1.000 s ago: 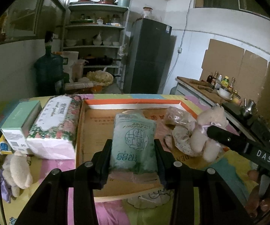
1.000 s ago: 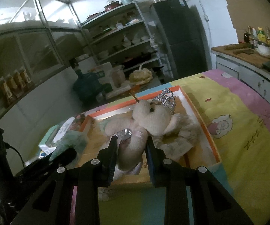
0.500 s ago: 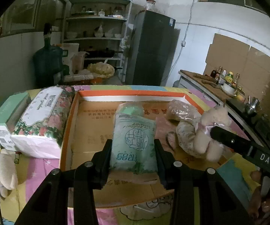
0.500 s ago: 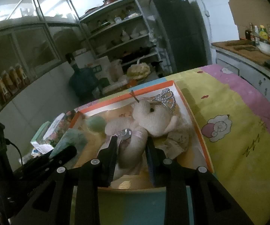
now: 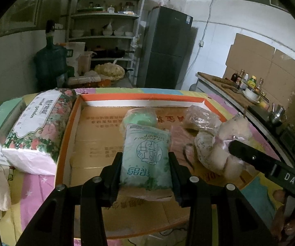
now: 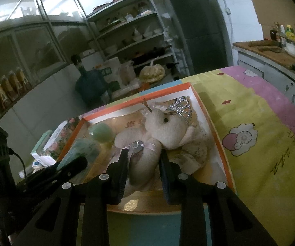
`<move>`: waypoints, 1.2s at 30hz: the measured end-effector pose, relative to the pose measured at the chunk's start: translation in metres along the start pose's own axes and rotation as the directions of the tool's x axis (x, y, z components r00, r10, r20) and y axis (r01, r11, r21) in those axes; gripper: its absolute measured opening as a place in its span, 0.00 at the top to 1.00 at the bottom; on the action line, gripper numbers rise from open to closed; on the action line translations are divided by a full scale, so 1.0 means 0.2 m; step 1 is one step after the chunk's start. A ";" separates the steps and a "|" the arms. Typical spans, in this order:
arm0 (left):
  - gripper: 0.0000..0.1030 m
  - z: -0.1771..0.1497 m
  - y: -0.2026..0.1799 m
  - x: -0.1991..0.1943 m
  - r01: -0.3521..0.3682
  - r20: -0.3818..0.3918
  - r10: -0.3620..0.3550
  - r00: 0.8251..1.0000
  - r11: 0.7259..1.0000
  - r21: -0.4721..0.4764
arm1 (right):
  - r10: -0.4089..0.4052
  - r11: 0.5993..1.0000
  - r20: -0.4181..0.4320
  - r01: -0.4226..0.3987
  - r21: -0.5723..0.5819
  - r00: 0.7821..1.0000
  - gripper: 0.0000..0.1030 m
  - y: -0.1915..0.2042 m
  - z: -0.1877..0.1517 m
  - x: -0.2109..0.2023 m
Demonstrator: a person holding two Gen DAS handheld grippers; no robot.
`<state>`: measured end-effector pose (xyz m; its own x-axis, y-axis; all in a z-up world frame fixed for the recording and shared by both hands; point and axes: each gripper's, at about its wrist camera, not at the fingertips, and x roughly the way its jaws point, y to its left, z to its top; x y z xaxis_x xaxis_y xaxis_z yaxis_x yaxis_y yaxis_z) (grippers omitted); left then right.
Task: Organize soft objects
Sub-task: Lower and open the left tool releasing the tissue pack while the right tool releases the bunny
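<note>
The left claw (image 5: 145, 165) was clamped on a green pack (image 5: 146, 157) — the right claw (image 6: 144, 165) gripped a plush toy (image 6: 159, 135), both over the box (image 5: 65, 143).

Bare cardboard floor lies open on the left half of the orange-rimmed box (image 5: 141, 97), beside my left gripper (image 5: 145, 164). A floral tissue pack (image 5: 34, 129) blocks the left rim. To the right, the plush bear (image 6: 167, 127) and a crinkled bag (image 5: 202, 116) crowd the tray; the yellow quilt (image 6: 260, 153) beyond stays open.
</note>
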<state>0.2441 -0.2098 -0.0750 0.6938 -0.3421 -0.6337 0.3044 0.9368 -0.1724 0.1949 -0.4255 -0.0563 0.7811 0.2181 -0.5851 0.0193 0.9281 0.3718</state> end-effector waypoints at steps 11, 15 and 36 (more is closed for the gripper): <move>0.59 0.01 0.02 0.06 0.018 -0.047 -0.019 0.999 1.000 -0.025 | -0.012 1.000 -0.034 0.011 -0.009 0.999 0.72 0.00 0.00 0.05; 0.58 0.01 0.02 0.08 0.027 -0.065 -0.029 0.997 0.999 -0.037 | -0.015 1.000 -0.042 0.014 -0.010 0.999 0.71 0.00 0.00 0.06; 0.52 0.01 0.04 0.06 0.090 -0.056 -0.093 0.994 0.994 -0.066 | -0.006 1.000 -0.030 0.006 0.001 1.000 0.59 0.00 0.00 0.07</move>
<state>0.2558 -0.2075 -0.0835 0.6249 -0.4234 -0.6559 0.3215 0.9052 -0.2780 0.2059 -0.4219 -0.0632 0.7618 0.2211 -0.6089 0.0248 0.9293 0.3685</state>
